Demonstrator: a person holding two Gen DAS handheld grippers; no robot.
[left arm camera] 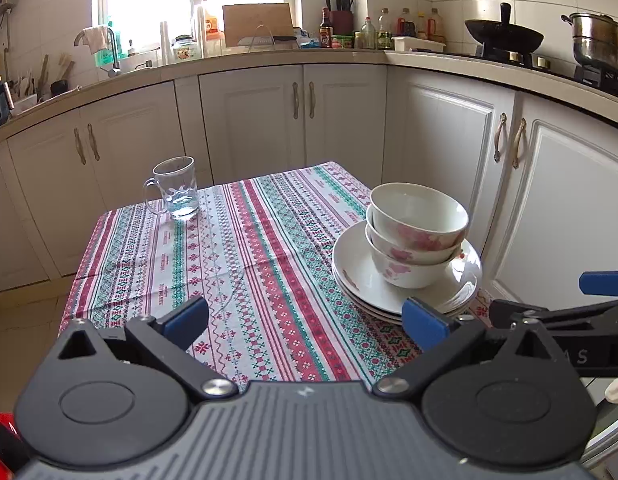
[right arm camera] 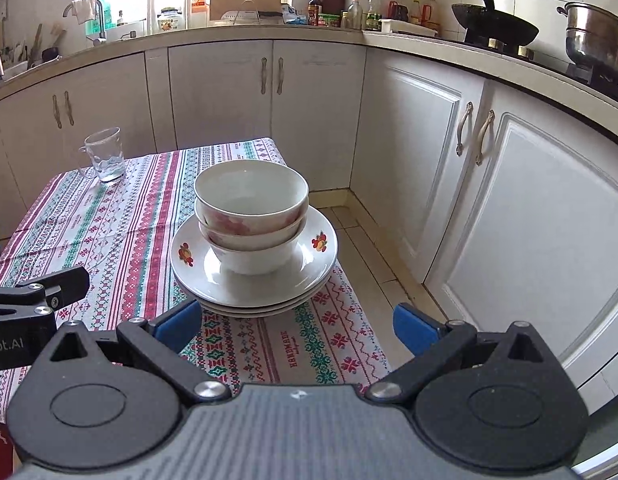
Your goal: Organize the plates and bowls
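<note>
Three nested bowls (right arm camera: 251, 220), white with pink flowers, standing upright on a stack of white plates (right arm camera: 189, 276), near the right edge of the bench (right arm camera: 121, 240). Covered with a striped patterned tablecloth (left arm camera: 249, 248). At the far left corner of the cloth, well apart from the dishes, an upright glass mug (left arm camera: 177, 190) with handle.

In the left wrist view: left claw (left arm camera: 305, 322) with blue pads spread wide apart, holding nothing, hovering above the near part of the cloth, its right pad just in front of the plates' near rim; touching or not, cannot tell. Beside it on the right, part of the right claw (left arm camera: 557, 316) seen from the side.

In the right wrist view: right claw (right arm camera: 295, 326) also wide apart and empty, pointed at the stack, its left pad just before the plates' rim, its right pad over the floor (right arm camera: 373, 264) beyond the bench edge. Behind, white kitchen cabinets (right arm camera: 317, 112), with a black wok (right arm camera: 495, 28) and a steel pot (right arm camera: 597, 36) on the stove.
</note>
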